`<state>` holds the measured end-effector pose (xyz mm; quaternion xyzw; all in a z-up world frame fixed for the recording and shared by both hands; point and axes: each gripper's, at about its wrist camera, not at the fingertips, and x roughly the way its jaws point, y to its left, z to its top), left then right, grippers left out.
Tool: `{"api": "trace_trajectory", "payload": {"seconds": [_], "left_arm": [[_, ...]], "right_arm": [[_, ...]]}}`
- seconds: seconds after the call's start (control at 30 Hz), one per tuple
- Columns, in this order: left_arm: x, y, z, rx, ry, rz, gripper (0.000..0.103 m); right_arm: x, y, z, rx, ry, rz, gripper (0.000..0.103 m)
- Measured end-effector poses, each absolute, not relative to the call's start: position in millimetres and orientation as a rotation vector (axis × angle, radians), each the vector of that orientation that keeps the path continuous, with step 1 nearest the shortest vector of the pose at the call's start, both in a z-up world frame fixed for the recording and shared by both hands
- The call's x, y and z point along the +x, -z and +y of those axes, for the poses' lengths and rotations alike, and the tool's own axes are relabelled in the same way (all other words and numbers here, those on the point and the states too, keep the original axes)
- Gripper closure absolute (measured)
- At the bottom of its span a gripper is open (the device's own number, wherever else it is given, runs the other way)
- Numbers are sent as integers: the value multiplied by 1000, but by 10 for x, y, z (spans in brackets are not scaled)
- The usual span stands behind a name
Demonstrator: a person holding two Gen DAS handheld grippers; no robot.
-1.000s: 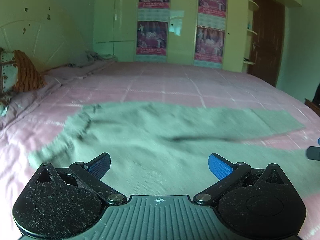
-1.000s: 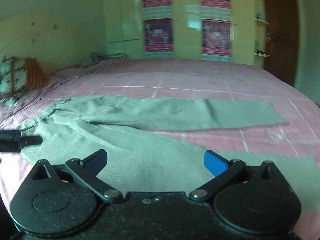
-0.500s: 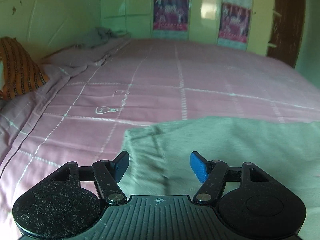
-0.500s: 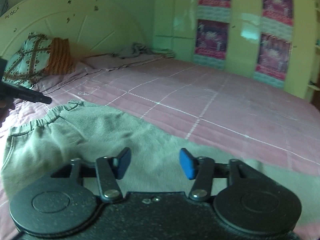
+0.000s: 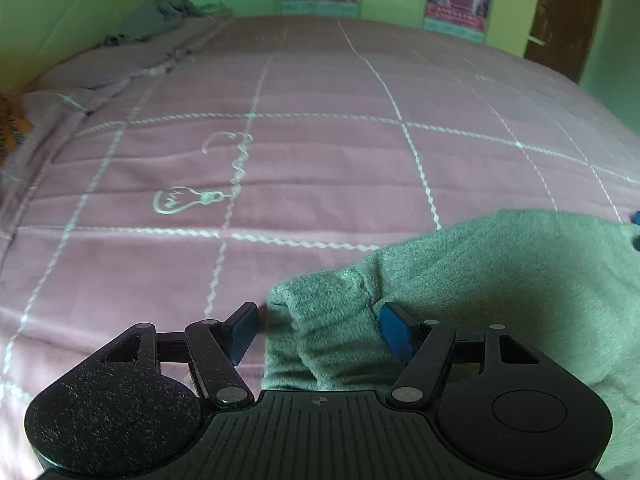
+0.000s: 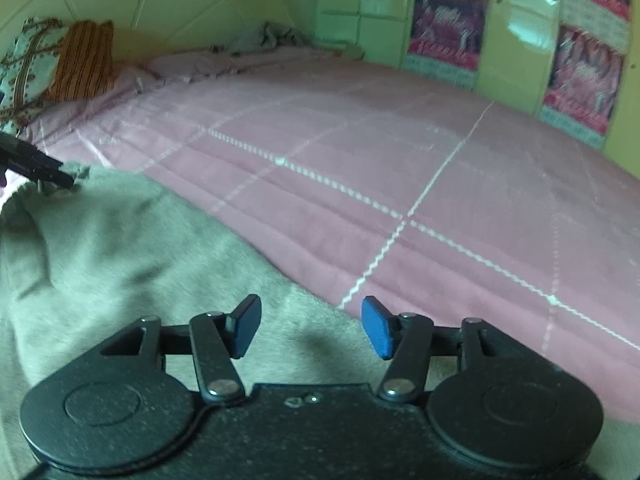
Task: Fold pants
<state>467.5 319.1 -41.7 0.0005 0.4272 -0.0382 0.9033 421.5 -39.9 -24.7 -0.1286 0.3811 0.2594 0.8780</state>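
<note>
The left tool (image 5: 318,330) is low over the bed (image 5: 320,168), with its two blue pads partly open. Between them lies a thick, bunched corner of the grey pants (image 5: 480,280). The right pad (image 5: 394,330) touches the fabric, but the left pad (image 5: 244,328) is a little apart from it, over the pink cover, so this tool is around the cloth and does not pinch it. Ahead of this tool and to its left, a white light-bulb drawing (image 5: 184,200) is stitched on the cover.

The right tool (image 6: 310,328) is also partly open and holds nothing. The pants (image 6: 100,248) spread below it and to its left, and their far edge runs just ahead of its pads. Far to its left, the dark tip of the left tool (image 6: 36,164) rests at the waistband. Beyond it, a striped orange pillow (image 6: 84,60) leans on the headboard (image 6: 180,4).
</note>
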Motion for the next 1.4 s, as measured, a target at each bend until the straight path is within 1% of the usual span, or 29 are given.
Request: {"api": "trace_trajectory", "payload": {"seconds": [0.07, 0.1, 0.13, 0.17, 0.23, 0.27, 0.3, 0.33, 0.37, 0.4, 0.43, 0.47, 0.5, 0.53, 0.6, 0.73, 0.87, 0.93, 1.0, 1.1, 1.2, 1.23, 1.27, 1.3, 1.33, 1.37, 1.4], "left_arm": [[4749, 465, 3223, 5, 93, 891, 26], [4783, 485, 3233, 12, 100, 895, 19], [4810, 501, 3250, 19, 99, 900, 16], [4828, 511, 3265, 16, 103, 909, 14], [4859, 518, 3280, 16, 122, 924, 17], [4868, 518, 3267, 17, 137, 929, 30], [4874, 500, 3254, 6, 165, 927, 53], [4872, 476, 3225, 4, 185, 919, 61], [4865, 469, 3190, 8, 201, 920, 76], [4859, 462, 3150, 14, 211, 917, 83], [4853, 460, 3120, 21, 207, 913, 83], [4842, 457, 3109, 19, 198, 909, 84], [4820, 443, 3110, 6, 189, 904, 86], [4777, 407, 3105, 4, 182, 887, 86], [4629, 286, 3103, 7, 174, 835, 87], [4108, -65, 3217, -36, 205, 688, 87], [3405, -386, 3328, -89, 261, 535, 87], [3068, -444, 3310, -65, 270, 502, 87], [2714, -439, 3236, 14, 260, 483, 87], [2240, -318, 3125, 94, 235, 497, 87], [1927, -28, 3100, 70, 194, 586, 87], [1834, 64, 3085, 64, 168, 619, 87], [1762, 143, 3079, 48, 154, 649, 87], [1693, 204, 3065, 49, 131, 675, 87], [1588, 224, 3058, 48, 99, 665, 86], [1505, 214, 3080, 19, 79, 650, 86], [1433, 193, 3112, -14, 64, 644, 86]], "right_arm": [[4324, 340, -377, -301, -564, 836, 47], [4369, 388, -357, -334, -562, 850, 47], [4402, 429, -334, -370, -554, 861, 45], [4423, 445, -324, -381, -557, 872, 45], [4456, 432, -312, -384, -573, 881, 45], [4464, 429, -305, -394, -592, 887, 45], [4477, 430, -302, -404, -608, 897, 44], [4510, 437, -307, -401, -624, 919, 44], [4553, 440, -319, -389, -636, 940, 44], [4567, 442, -312, -398, -647, 952, 45], [4567, 436, -297, -412, -659, 960, 55], [4567, 426, -288, -411, -679, 974, 68], [4557, 412, -266, -408, -685, 990, 77], [4524, 392, -226, -421, -684, 996, 99], [4430, 334, -140, -480, -669, 987, 99], [4106, -80, -159, -467, -642, 854, 100], [3411, -554, -240, -503, -658, 709, 100], [3020, -710, -289, -515, -663, 656, 100], [2618, -799, -342, -518, -654, 611, 100], [2027, -788, -371, -525, -631, 567, 100], [1563, -579, -328, -542, -594, 590, 99], [1471, -444, -305, -535, -583, 625, 98], [1407, -317, -322, -517, -567, 677, 93], [1382, -171, -306, -499, -555, 735, 91], [1366, -59, -300, -481, -537, 778, 90], [1325, -11, -314, -452, -512, 800, 86], [1286, -31, -349, -406, -493, 797, 84]]}}
